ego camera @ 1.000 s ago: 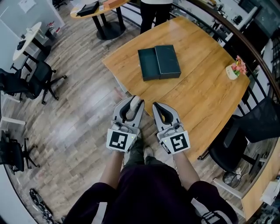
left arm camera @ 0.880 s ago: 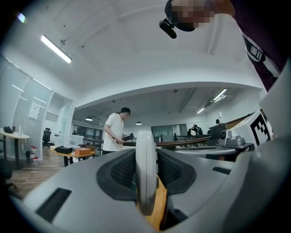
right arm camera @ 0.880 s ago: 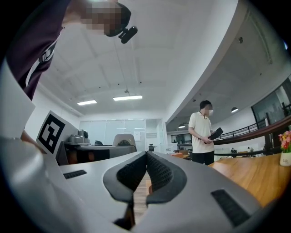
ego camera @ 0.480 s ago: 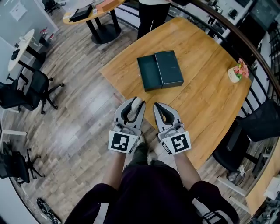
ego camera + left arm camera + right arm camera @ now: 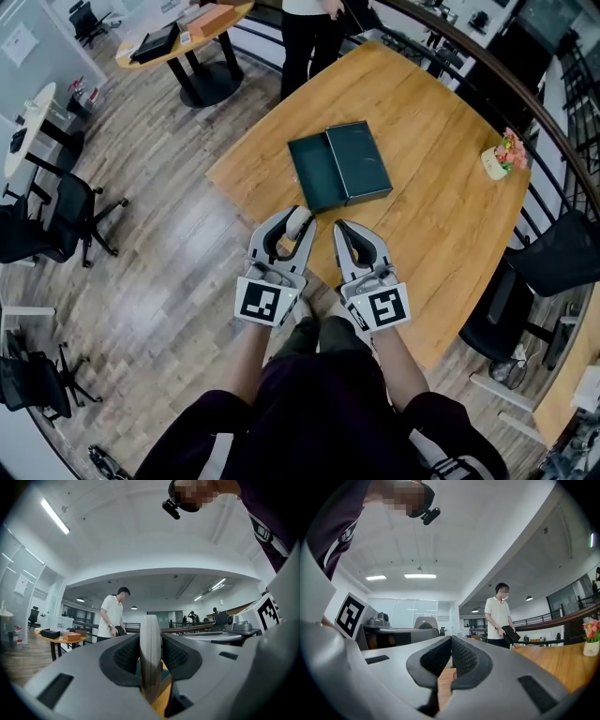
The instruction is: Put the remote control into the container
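My left gripper [image 5: 298, 221] is shut on a thin light-grey remote control [image 5: 151, 658], which stands edge-on between the pads in the left gripper view. My right gripper [image 5: 341, 229] is shut with nothing in it, its pads [image 5: 461, 656] pressed together. Both are held side by side over the near edge of the wooden table [image 5: 441, 122]. The container, a dark green box [image 5: 339, 166] lying open in two halves, rests on the table just beyond the grippers. In the left gripper view only a sliver of the green box [image 5: 164, 674] shows behind the remote.
A small pot of pink flowers [image 5: 500, 155] stands at the table's right edge. A person [image 5: 309, 28] stands at the far side. A round table [image 5: 178, 33] and office chairs [image 5: 56, 220] are on the left, and a black chair [image 5: 553, 262] on the right.
The table and green box have drawn nearer to the grippers. Both grippers keep the same pose, the left still holding the remote.
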The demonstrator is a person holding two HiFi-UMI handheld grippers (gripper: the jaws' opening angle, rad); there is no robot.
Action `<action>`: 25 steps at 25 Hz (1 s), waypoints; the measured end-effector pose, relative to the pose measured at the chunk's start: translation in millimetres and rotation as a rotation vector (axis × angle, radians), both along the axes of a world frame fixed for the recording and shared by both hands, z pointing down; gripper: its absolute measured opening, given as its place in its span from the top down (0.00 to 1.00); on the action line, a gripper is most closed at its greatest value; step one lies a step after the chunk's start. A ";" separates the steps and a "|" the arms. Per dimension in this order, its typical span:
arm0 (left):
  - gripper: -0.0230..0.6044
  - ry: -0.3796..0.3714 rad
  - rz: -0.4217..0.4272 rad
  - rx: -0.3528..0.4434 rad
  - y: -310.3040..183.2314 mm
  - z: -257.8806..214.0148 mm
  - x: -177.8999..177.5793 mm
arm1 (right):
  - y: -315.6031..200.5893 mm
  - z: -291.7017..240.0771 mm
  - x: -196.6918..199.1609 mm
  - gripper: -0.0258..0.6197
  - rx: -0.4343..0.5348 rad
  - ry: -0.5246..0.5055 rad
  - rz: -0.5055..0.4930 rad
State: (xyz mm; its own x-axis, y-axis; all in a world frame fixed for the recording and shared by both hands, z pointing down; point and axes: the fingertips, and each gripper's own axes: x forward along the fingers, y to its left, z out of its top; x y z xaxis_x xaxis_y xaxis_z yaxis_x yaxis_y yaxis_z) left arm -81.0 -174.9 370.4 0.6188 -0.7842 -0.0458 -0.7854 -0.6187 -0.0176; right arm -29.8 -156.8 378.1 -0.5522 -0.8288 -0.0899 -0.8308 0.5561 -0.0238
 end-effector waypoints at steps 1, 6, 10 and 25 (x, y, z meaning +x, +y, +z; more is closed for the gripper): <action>0.78 -0.001 0.001 -0.004 -5.3 2.4 -0.2 | -4.9 2.4 1.1 0.93 -0.003 0.002 0.006; 0.78 0.014 0.008 -0.021 -32.0 8.5 2.3 | -29.9 9.1 8.0 0.93 -0.019 0.000 0.030; 0.78 -0.001 -0.001 -0.034 -63.9 18.3 8.3 | -57.7 18.1 15.0 0.93 -0.026 0.002 0.035; 0.78 0.019 -0.009 -0.148 -156.5 84.5 32.7 | -155.8 79.7 30.1 0.93 -0.139 -0.032 0.030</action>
